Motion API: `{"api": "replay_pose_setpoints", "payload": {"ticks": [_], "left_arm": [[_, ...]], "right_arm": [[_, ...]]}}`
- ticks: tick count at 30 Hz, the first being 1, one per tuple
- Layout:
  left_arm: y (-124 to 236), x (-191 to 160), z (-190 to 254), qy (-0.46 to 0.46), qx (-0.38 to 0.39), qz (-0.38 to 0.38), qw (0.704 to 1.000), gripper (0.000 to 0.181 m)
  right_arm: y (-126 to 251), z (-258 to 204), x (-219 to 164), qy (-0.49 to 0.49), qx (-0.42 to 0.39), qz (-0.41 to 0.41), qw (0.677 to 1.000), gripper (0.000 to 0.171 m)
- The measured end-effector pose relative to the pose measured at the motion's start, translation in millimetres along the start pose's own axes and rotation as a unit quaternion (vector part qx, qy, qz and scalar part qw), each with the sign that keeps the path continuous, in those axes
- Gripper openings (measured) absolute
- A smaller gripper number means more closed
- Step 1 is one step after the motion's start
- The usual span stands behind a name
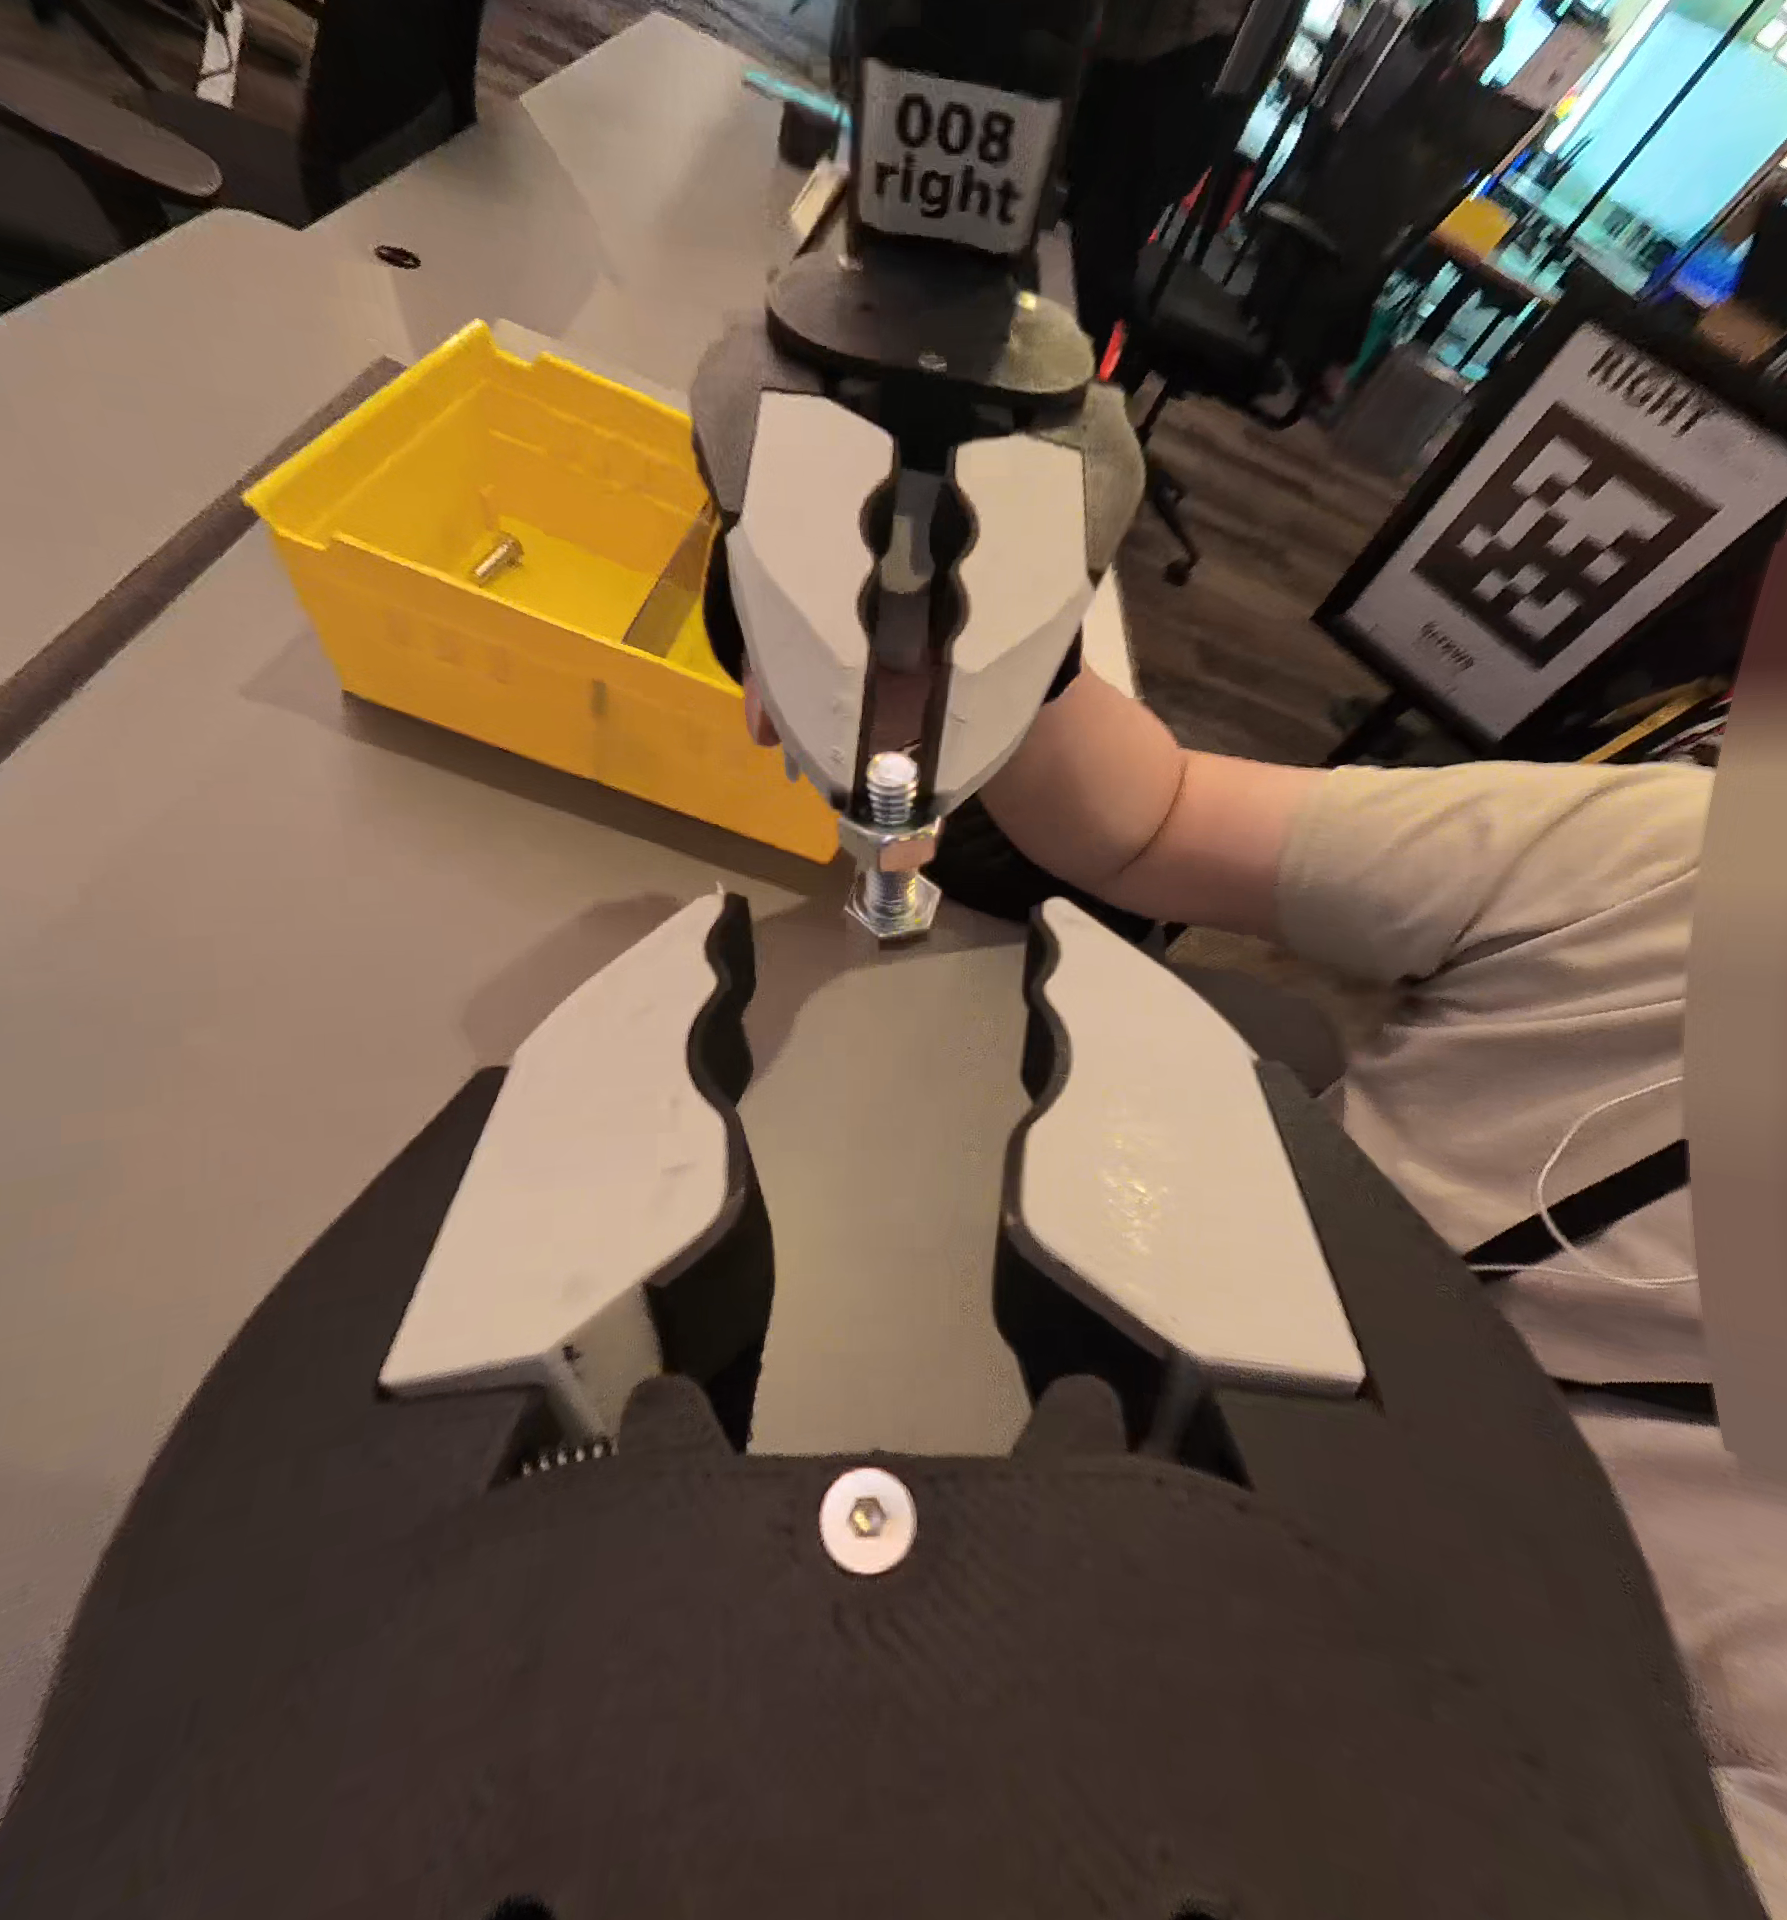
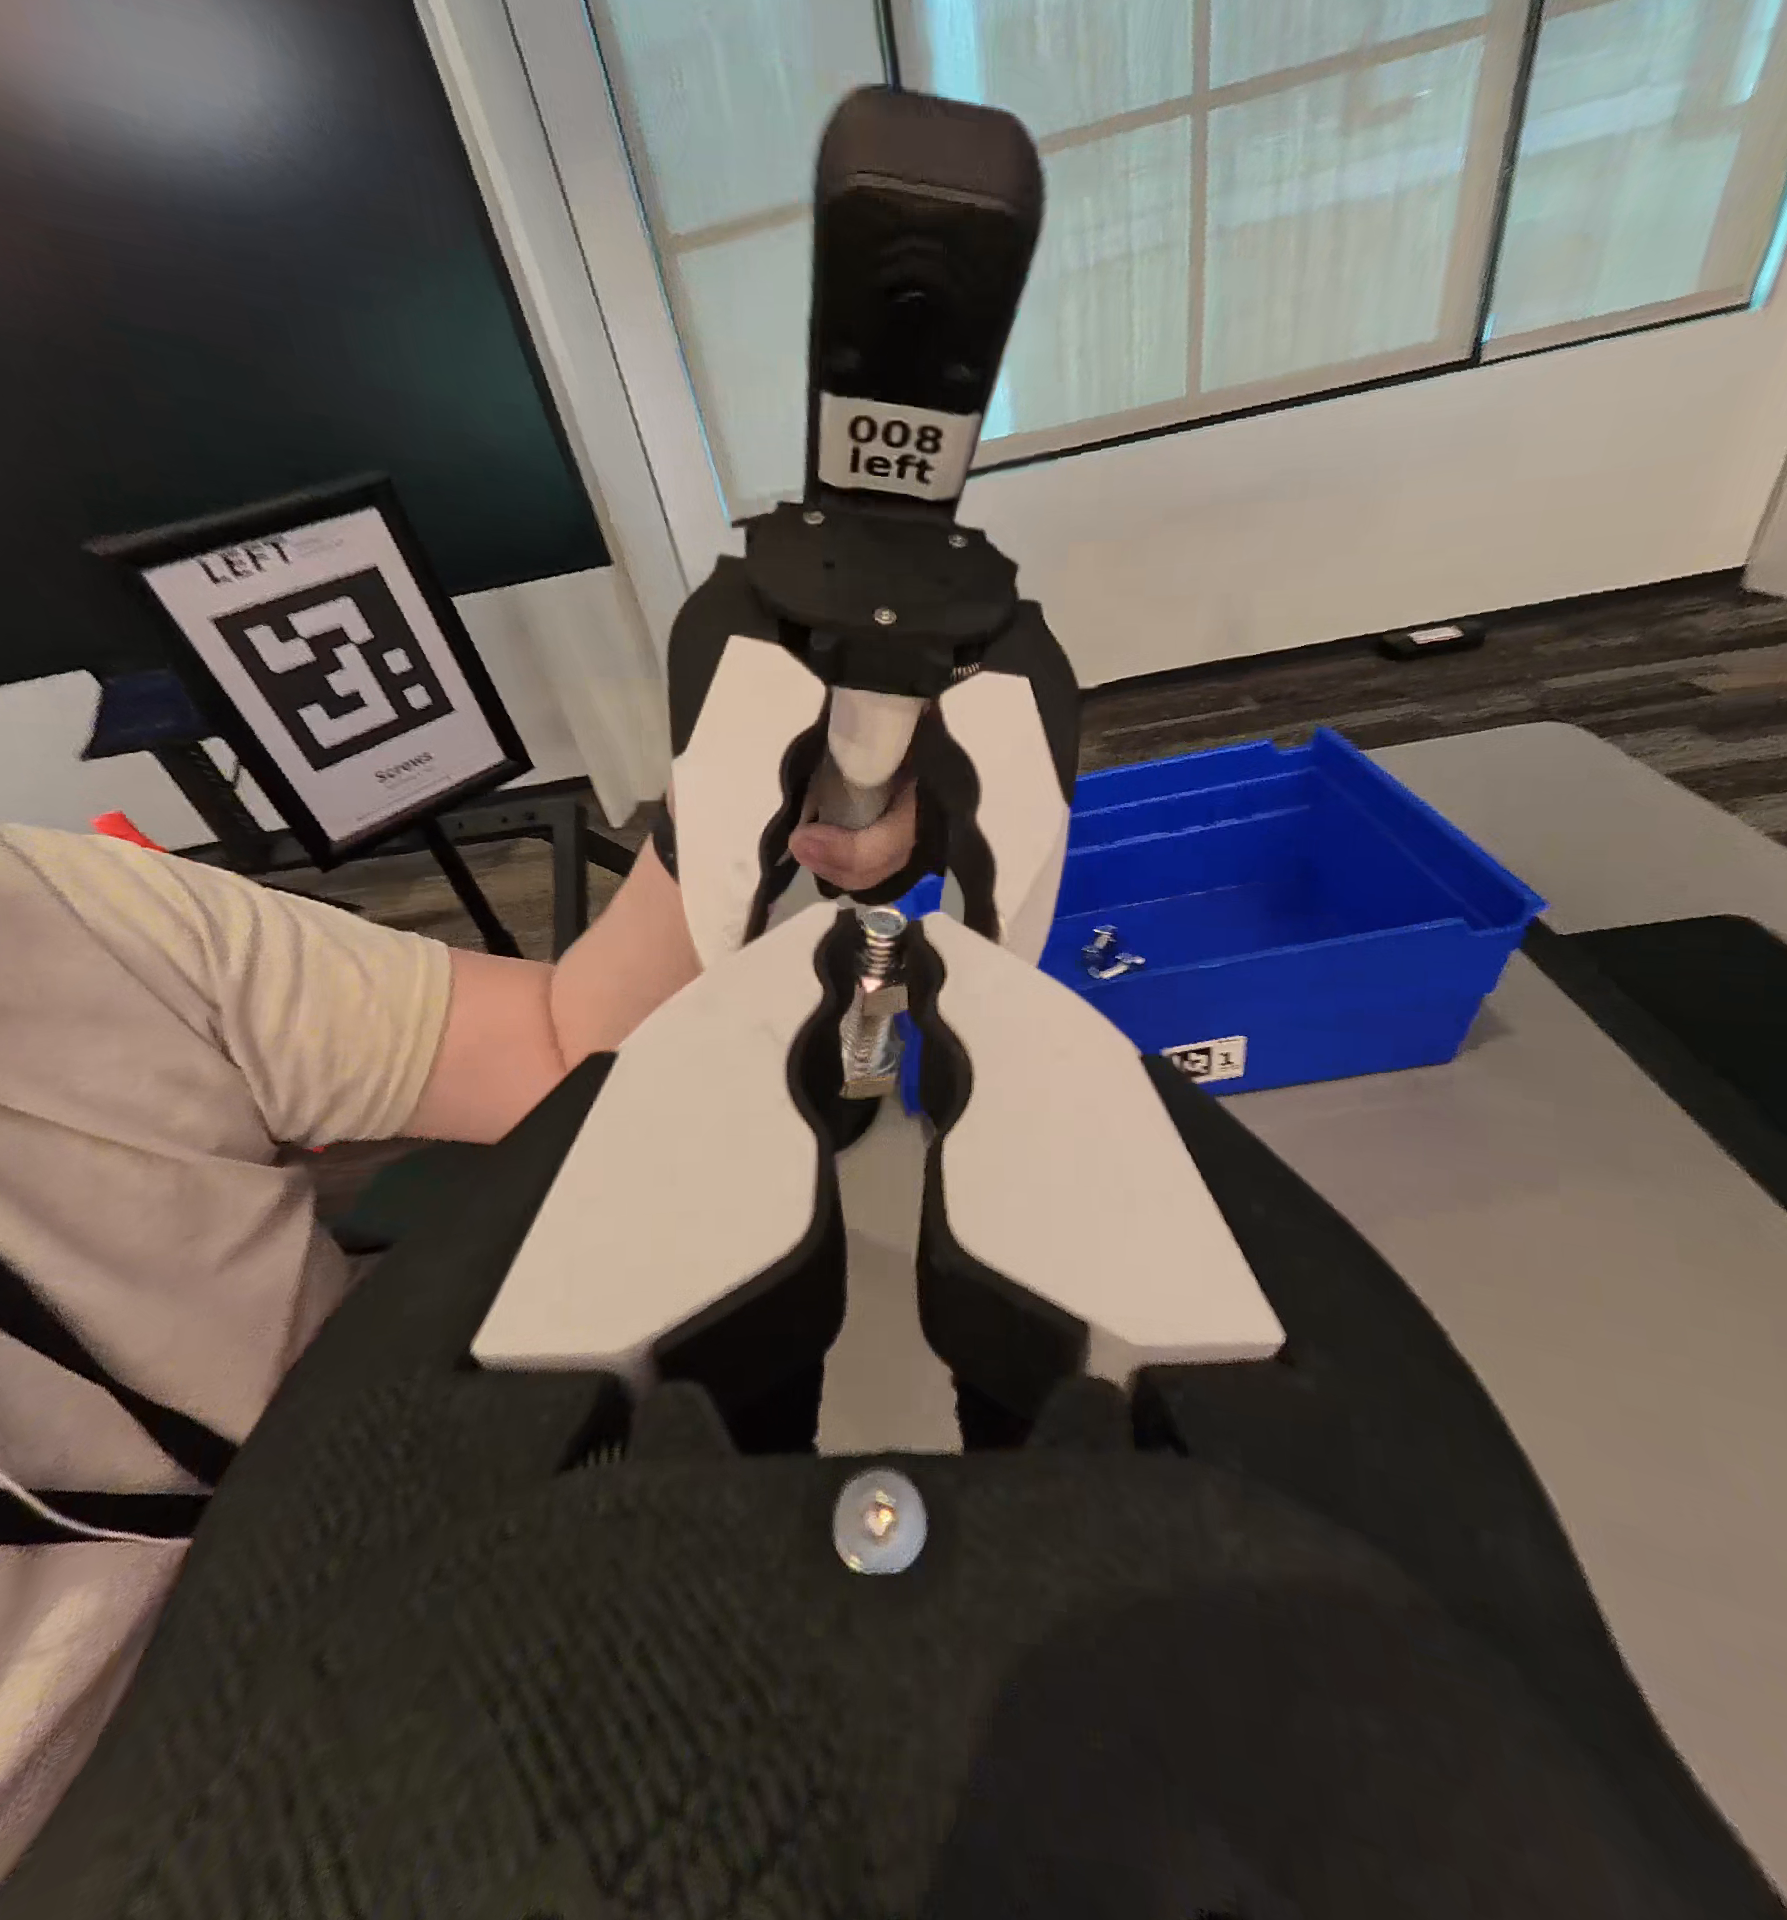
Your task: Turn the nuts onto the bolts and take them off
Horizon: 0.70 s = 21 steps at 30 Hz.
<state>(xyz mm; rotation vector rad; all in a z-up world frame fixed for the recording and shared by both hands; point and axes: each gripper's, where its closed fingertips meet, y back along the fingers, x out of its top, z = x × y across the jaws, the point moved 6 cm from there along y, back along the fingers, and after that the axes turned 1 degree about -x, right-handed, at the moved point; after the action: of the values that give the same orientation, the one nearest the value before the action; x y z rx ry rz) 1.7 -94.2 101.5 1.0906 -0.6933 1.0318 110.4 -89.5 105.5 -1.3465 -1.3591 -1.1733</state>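
A silver bolt (image 1: 890,896) stands head-down on the grey table (image 1: 245,1039), with a hex nut (image 1: 890,833) threaded partway down it. In the left wrist view my right gripper (image 1: 891,802) reaches down from the far side and is shut on the nut. My left gripper (image 1: 889,925) is open and empty, its tips on either side of the bolt's head without touching it. In the right wrist view my right gripper (image 2: 881,920) closes around the bolt (image 2: 865,1049) and nut (image 2: 884,1003). The open left gripper (image 2: 871,940) faces it from behind.
A yellow bin (image 1: 473,665) with one loose bolt (image 1: 497,556) stands just left of the bolt. A blue bin (image 2: 1388,997) holding small metal parts (image 2: 1107,951) stands on the other side. A person's forearm (image 1: 1107,821) rests at the table edge. Marker boards (image 1: 1575,540) stand off the table. My left and right fingertips are right by each other.
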Motion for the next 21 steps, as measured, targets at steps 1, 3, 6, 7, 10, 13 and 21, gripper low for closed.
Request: {"api": "replay_pose_setpoints", "payload": {"ticks": [1, 3, 6, 7, 10, 13, 21], "left_arm": [[0, 1, -2, 0.001, -0.009, 0.011, 1.0, 0.05], [-1, 0, -4, -0.004, -0.019, 0.01, 1.0, 0.05], [-11, -3, -4, -0.031, -0.026, 0.004, 0.999, 0.057], [-15, -2, -3, -0.041, -0.03, 0.007, 0.999, 0.058], [-26, 1, -1, -0.054, -0.06, 0.024, 0.996, 0.043], [-29, 4, 3, -0.057, -0.106, 0.056, 0.991, 0.021], [-32, 9, 0, -0.082, -0.085, 0.096, 0.988, 0.018]], "right_arm": [[1, 0, 1, 0.008, -0.009, -0.002, 1.0, 0.01], [4, -1, 3, 0.018, -0.017, 0.001, 1.0, 0.009], [6, -4, 6, 0.032, -0.012, 0.007, 0.999, 0.009], [6, -6, 7, 0.039, -0.008, 0.009, 0.999, 0.01], [10, -9, 12, 0.06, -0.002, 0.02, 0.998, 0.01], [15, -14, 15, 0.077, 0.01, 0.033, 0.996, 0.01], [18, -13, 19, 0.108, -0.021, 0.054, 0.992, 0.01]]}}
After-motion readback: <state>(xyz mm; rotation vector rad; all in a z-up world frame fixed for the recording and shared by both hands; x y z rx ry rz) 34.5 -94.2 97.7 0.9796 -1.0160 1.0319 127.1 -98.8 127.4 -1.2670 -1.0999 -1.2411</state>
